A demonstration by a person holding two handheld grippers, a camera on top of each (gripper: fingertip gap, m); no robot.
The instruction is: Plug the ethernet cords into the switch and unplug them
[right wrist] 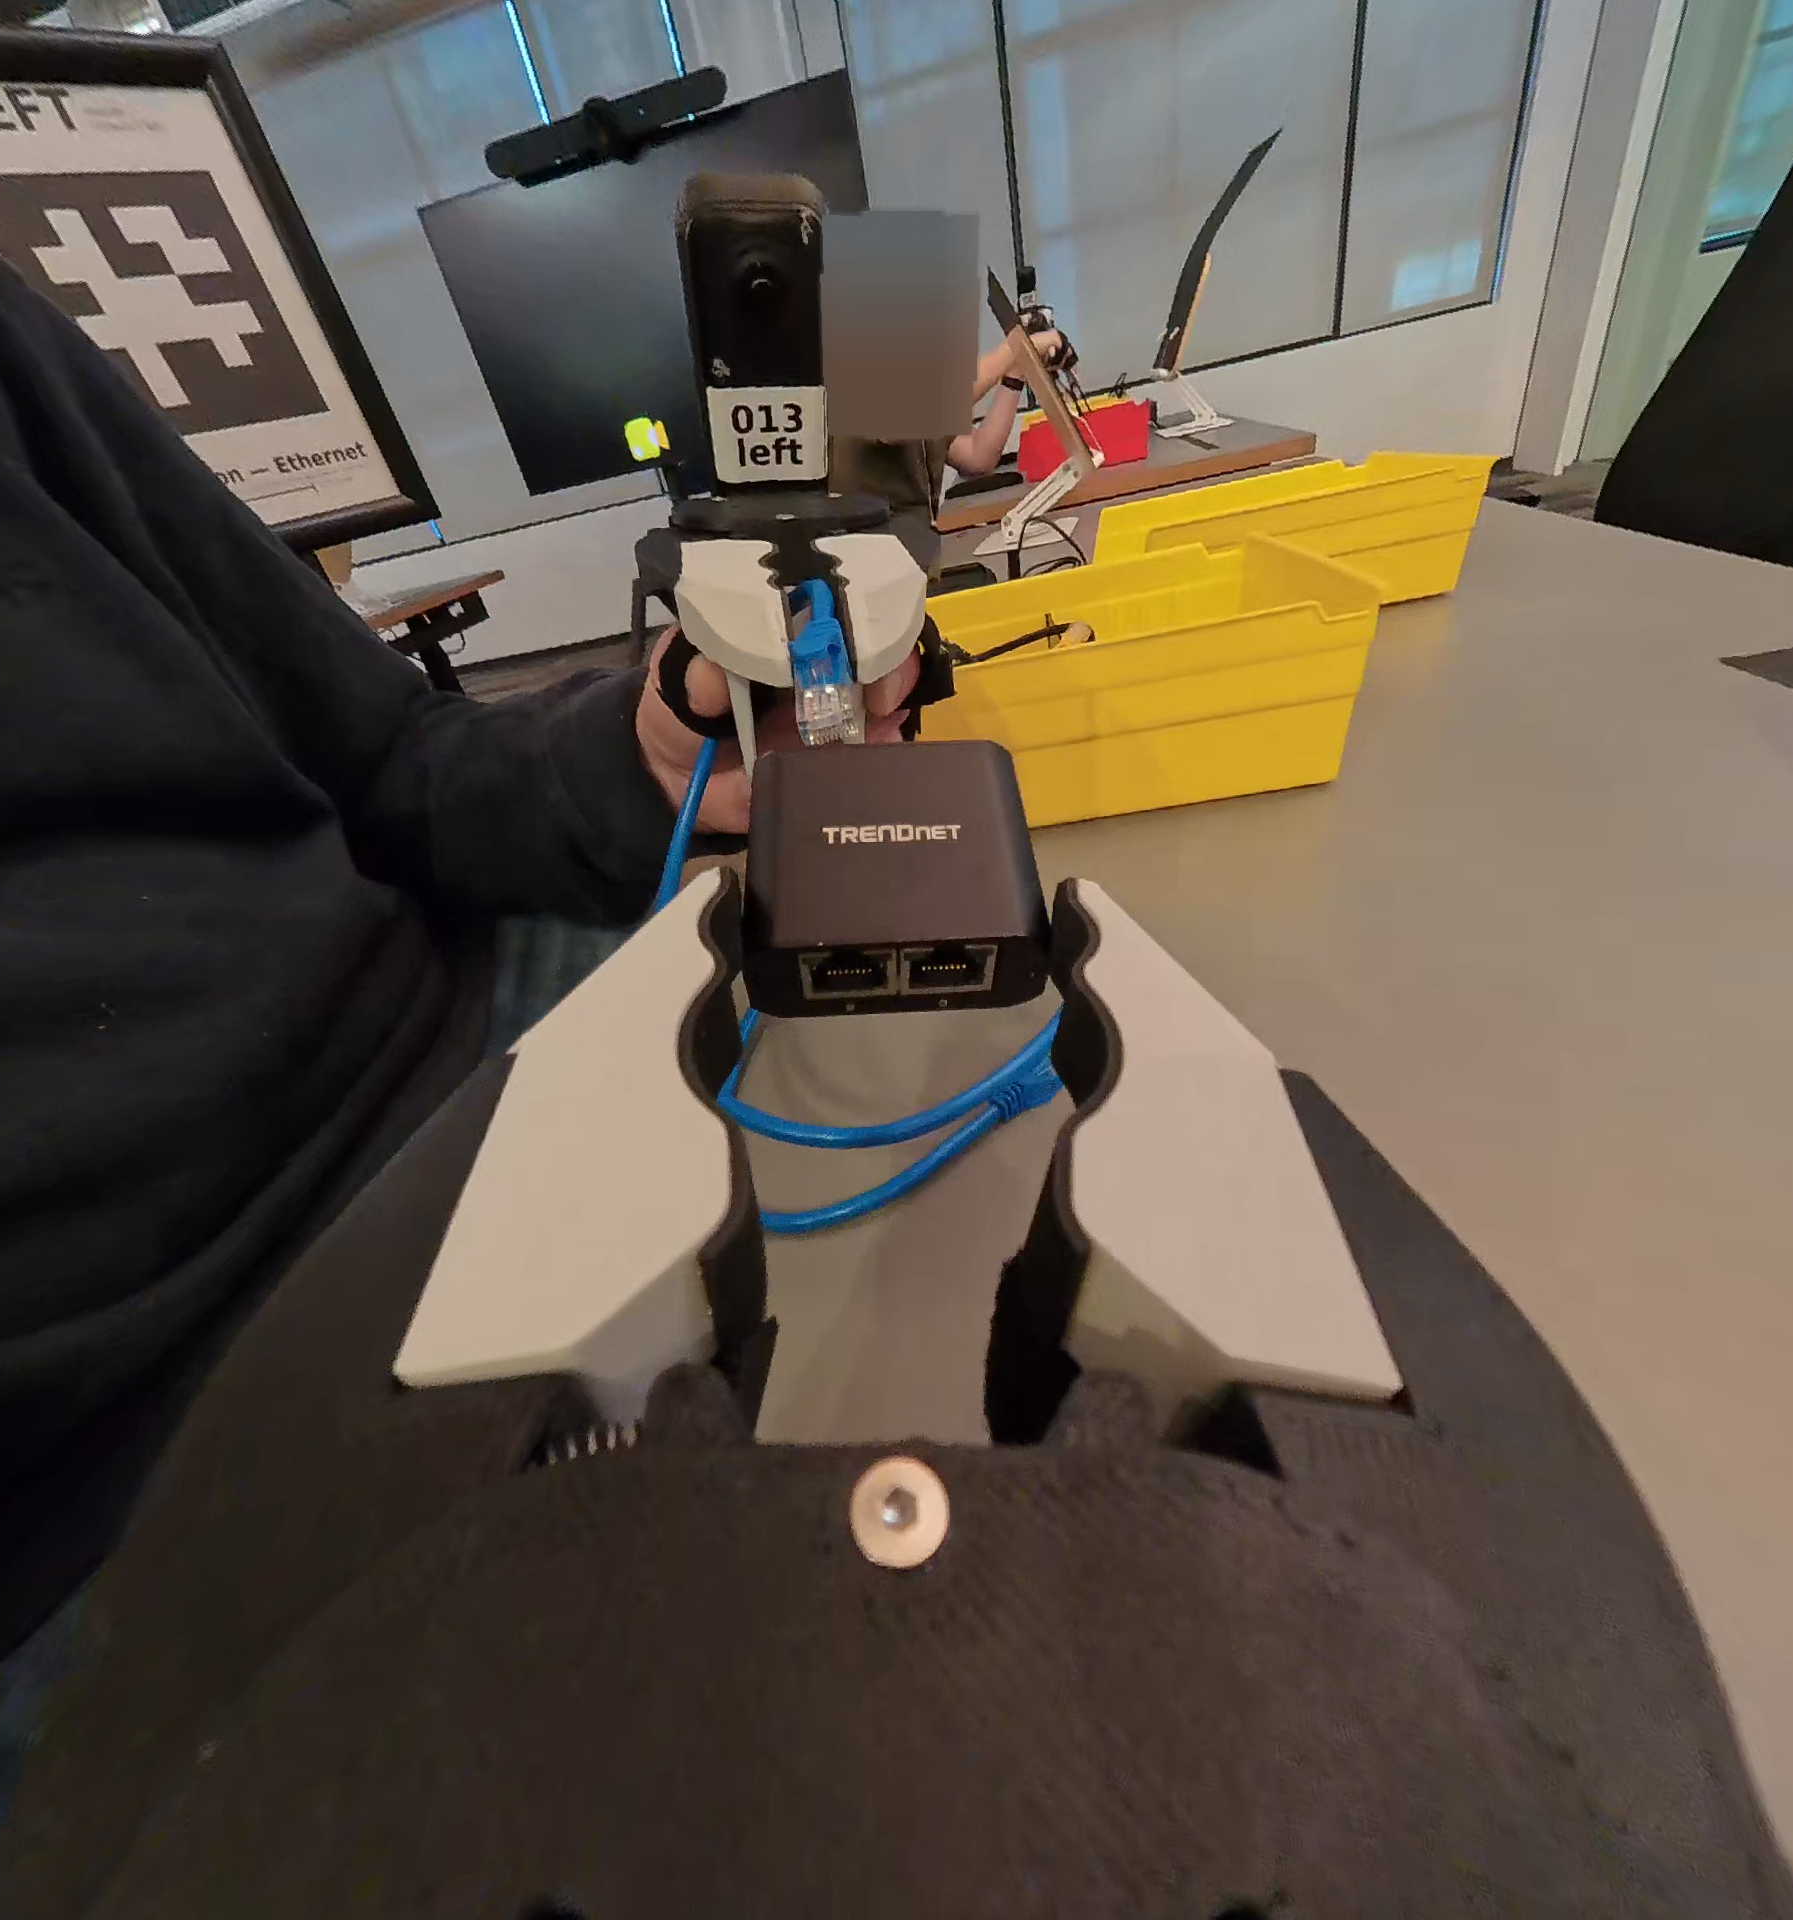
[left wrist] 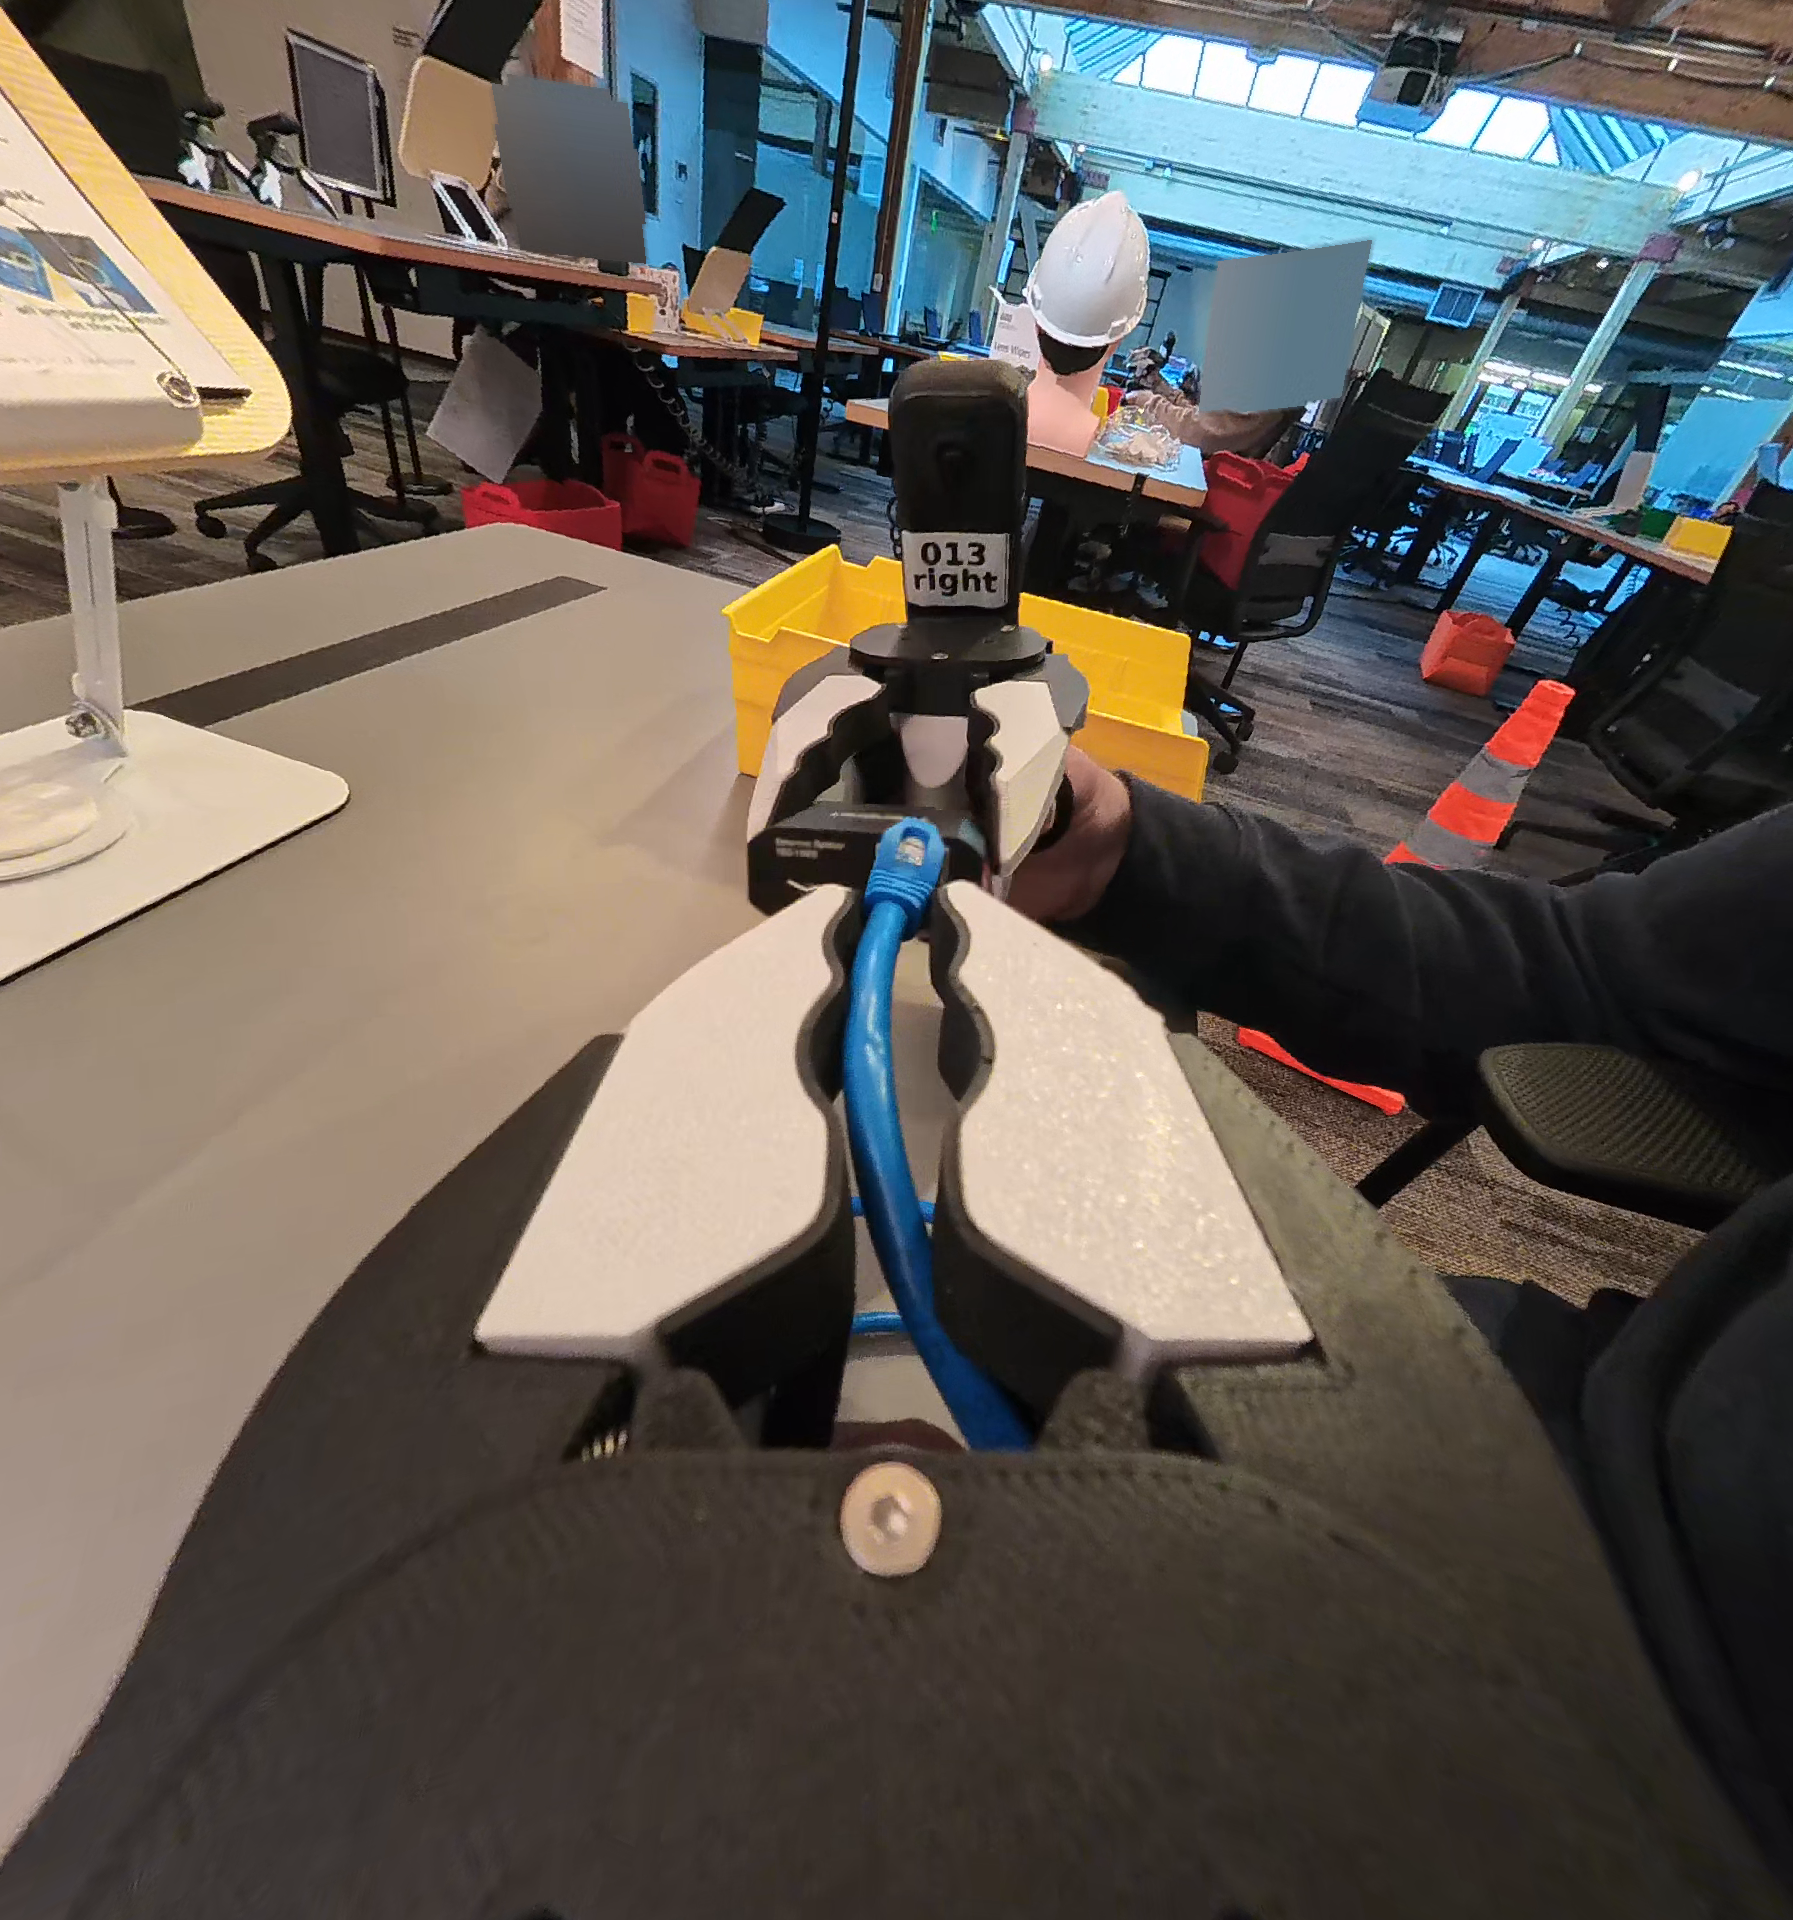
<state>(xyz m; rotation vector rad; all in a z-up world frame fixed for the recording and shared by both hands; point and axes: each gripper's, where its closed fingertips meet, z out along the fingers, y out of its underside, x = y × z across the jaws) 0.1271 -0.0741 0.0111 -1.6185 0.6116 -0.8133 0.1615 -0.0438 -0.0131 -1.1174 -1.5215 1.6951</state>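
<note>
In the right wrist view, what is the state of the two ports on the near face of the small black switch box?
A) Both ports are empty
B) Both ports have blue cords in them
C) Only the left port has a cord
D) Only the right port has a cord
A: both ports on the small black switch box show bare sockets; the blue ethernet cord's clear plug is in the left gripper beyond it.

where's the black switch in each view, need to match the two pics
Left wrist view: the black switch sits just above centre, clamped in the far right gripper, behind the blue plug.
Right wrist view: the switch is centre, between this gripper's fingertips, two empty ports facing the camera.
Shared landmark: the yellow bin behind it.
</note>
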